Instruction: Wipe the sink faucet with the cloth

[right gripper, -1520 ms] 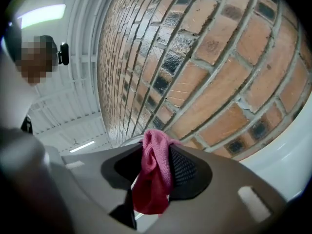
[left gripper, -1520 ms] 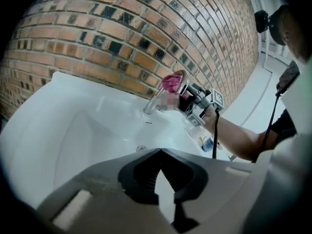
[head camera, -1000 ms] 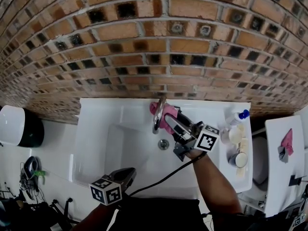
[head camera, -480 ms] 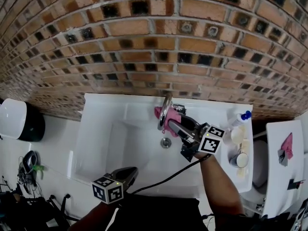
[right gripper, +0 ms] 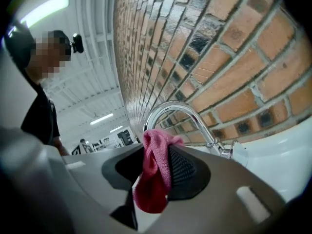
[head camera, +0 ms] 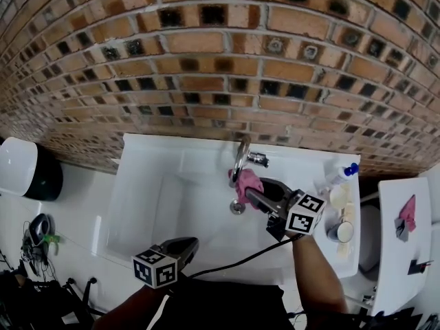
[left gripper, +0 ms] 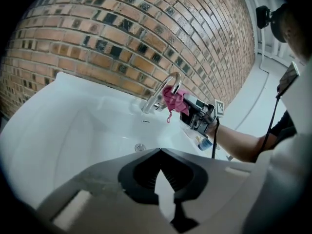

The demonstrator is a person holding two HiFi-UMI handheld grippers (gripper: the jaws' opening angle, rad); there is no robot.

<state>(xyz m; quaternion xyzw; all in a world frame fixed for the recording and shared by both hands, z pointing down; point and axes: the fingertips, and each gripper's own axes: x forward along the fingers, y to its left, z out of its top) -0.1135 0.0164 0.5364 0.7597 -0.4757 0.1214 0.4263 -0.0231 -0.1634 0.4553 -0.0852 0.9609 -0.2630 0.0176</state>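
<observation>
A chrome faucet (head camera: 240, 154) curves out from the back of the white sink (head camera: 158, 198) under the brick wall. My right gripper (head camera: 256, 196) is shut on a pink cloth (head camera: 246, 182), which it holds at the outlet end of the spout, above the drain (head camera: 236, 207). In the right gripper view the cloth (right gripper: 153, 174) bunches between the jaws of the right gripper (right gripper: 156, 152), with the faucet (right gripper: 181, 109) arching just behind it. The left gripper view shows the cloth (left gripper: 173, 99) lying against the faucet (left gripper: 163, 89). My left gripper (head camera: 180, 247) stays at the sink's front edge, shut and holding nothing.
A spray bottle (head camera: 339, 172) and small cups (head camera: 342, 228) stand on the sink's right ledge. A white surface at the far right carries another pink cloth (head camera: 407, 215). A white and black bin (head camera: 27, 174) is at the left. A black cable (head camera: 234, 258) trails from the right gripper.
My right gripper has drawn the cloth forward along the spout, from beside its arch to its outlet end over the drain. The left gripper has stayed put.
</observation>
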